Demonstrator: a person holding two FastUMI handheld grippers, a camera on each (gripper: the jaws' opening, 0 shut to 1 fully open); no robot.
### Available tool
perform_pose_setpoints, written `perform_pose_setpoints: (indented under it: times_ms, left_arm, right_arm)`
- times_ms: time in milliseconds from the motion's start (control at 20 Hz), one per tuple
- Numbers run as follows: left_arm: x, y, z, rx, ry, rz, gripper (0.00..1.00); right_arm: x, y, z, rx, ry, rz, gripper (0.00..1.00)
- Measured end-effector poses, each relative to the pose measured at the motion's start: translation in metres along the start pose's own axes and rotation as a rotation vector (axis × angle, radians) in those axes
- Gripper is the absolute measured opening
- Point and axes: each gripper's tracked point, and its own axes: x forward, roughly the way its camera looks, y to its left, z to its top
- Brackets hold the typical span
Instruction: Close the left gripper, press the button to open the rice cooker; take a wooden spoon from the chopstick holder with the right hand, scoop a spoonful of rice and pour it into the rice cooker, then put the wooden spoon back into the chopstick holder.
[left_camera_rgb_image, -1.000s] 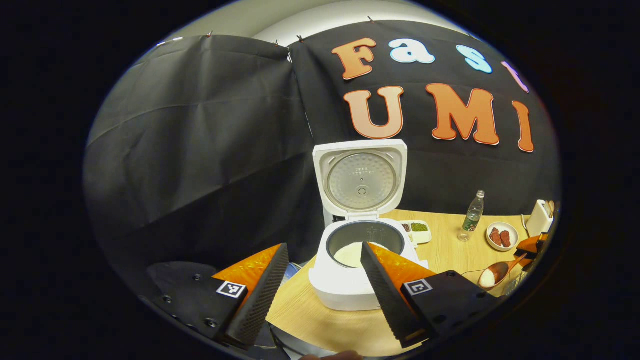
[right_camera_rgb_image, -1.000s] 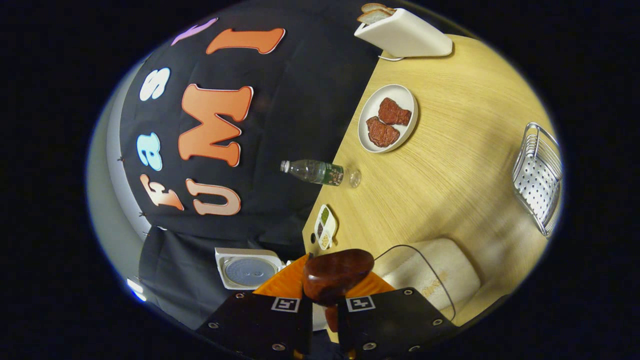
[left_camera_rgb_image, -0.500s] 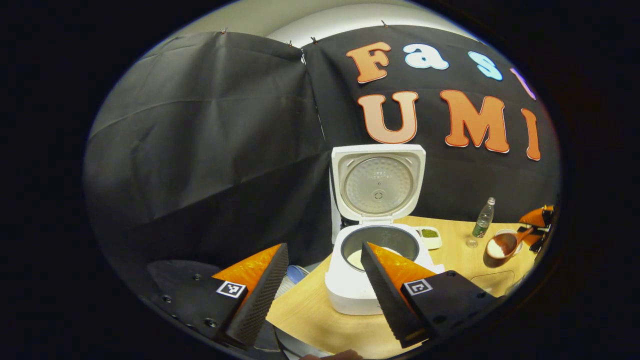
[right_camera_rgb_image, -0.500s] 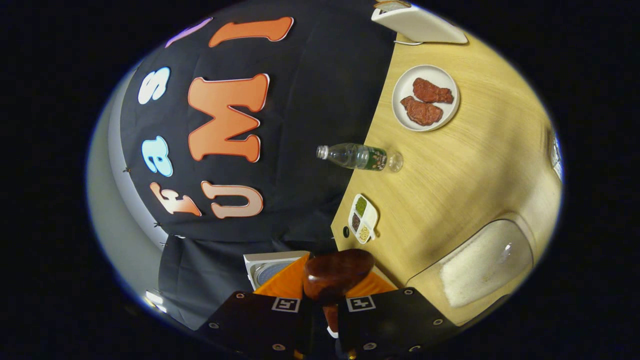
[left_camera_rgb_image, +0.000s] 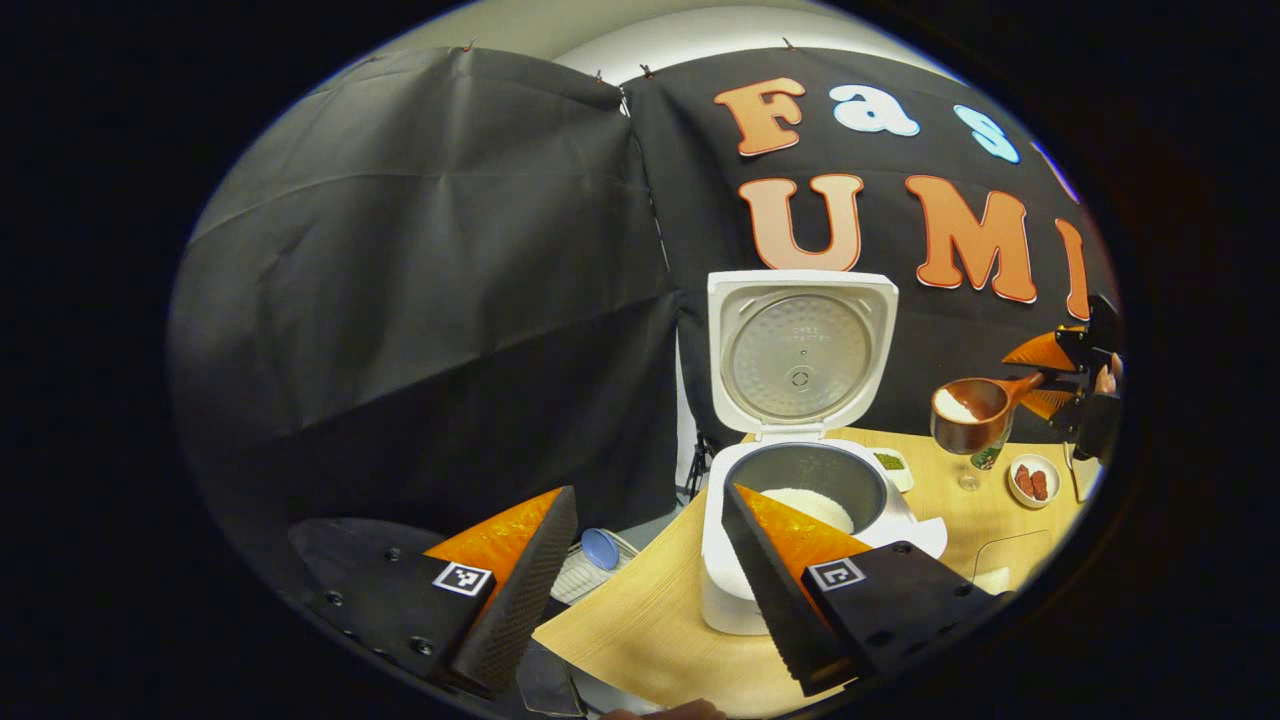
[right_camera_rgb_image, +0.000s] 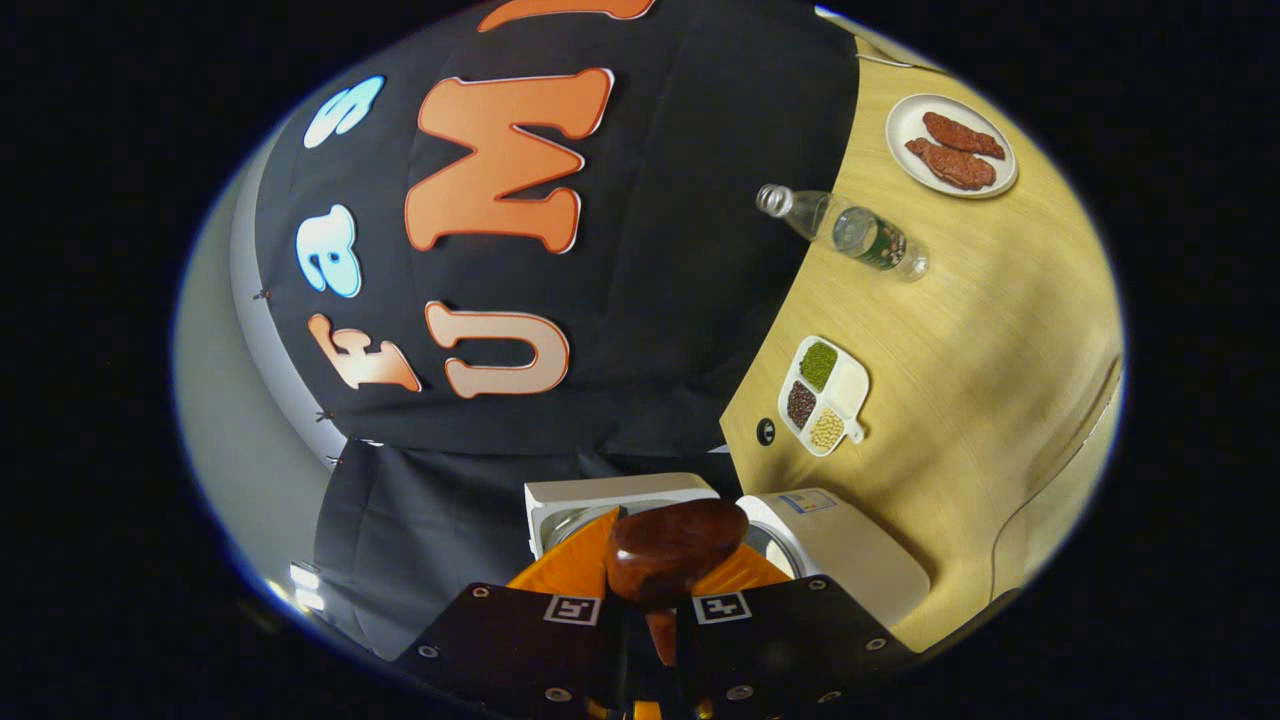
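Observation:
The white rice cooker (left_camera_rgb_image: 740, 590) stands on the wooden table (left_camera_rgb_image: 640, 630) with its lid (left_camera_rgb_image: 800, 350) raised and white rice (left_camera_rgb_image: 810, 505) in its pot. My left gripper (left_camera_rgb_image: 645, 560) hangs open in front of the cooker, holding nothing. To the right and above the pot, my right gripper (left_camera_rgb_image: 1055, 375) holds the wooden spoon (left_camera_rgb_image: 968, 410) level with rice in its bowl. In the right gripper view the spoon (right_camera_rgb_image: 675, 545) sticks out between the fingers of the right gripper (right_camera_rgb_image: 655, 590), which is shut on its handle. The cooker (right_camera_rgb_image: 840, 545) lies just beyond.
A water bottle (right_camera_rgb_image: 850, 230), a plate of meat (right_camera_rgb_image: 950, 145) and a small divided dish of beans (right_camera_rgb_image: 825, 395) stand on the table. A clear rice container (left_camera_rgb_image: 1000, 565) edges in at the right. A rack with a blue dish (left_camera_rgb_image: 600, 550) sits below the table's left side.
The right gripper has lifted the rice-filled spoon up and carried it toward the cooker. The left gripper has drifted left and back, still open.

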Motion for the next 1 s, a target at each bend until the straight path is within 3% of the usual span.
perform_pose_setpoints:
  times_ms: [450,650,1000]
  left_arm:
    - [0.024,0.046,-0.023,-0.023,0.059,0.036,0.99]
    - [0.030,0.057,-0.030,-0.041,0.077,0.051,0.99]
    - [0.034,0.064,-0.044,-0.047,0.112,0.068,0.99]
  right_arm:
    - [0.057,0.033,-0.037,-0.324,-0.062,-0.052,0.19]
    - [0.067,0.042,-0.047,-0.546,-0.094,-0.079,0.19]
    - [0.079,0.074,-0.070,-0.917,-0.145,-0.061,0.19]
